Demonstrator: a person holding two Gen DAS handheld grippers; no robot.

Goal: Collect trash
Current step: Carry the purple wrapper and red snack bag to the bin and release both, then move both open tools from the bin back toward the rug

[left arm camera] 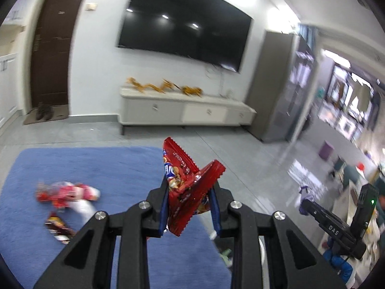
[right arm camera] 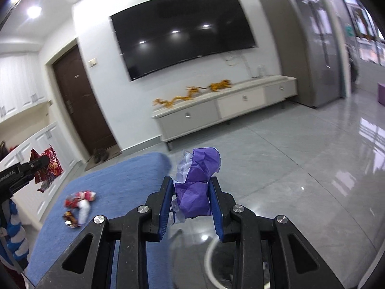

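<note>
Red snack wrapper, crumpled, clamped between the jaws of the left gripper above the blue rug. Purple tissue paper wad clamped between the jaws of the right gripper above the grey tiled floor. More wrappers lie on the rug, left. White bin rim near, below the right gripper.

Black plastic linkage arms with triangular cut-outs and round silver screws on the left gripper and the right gripper. Blue pads inside the fingers. White lettering and a green light on the casing.
</note>
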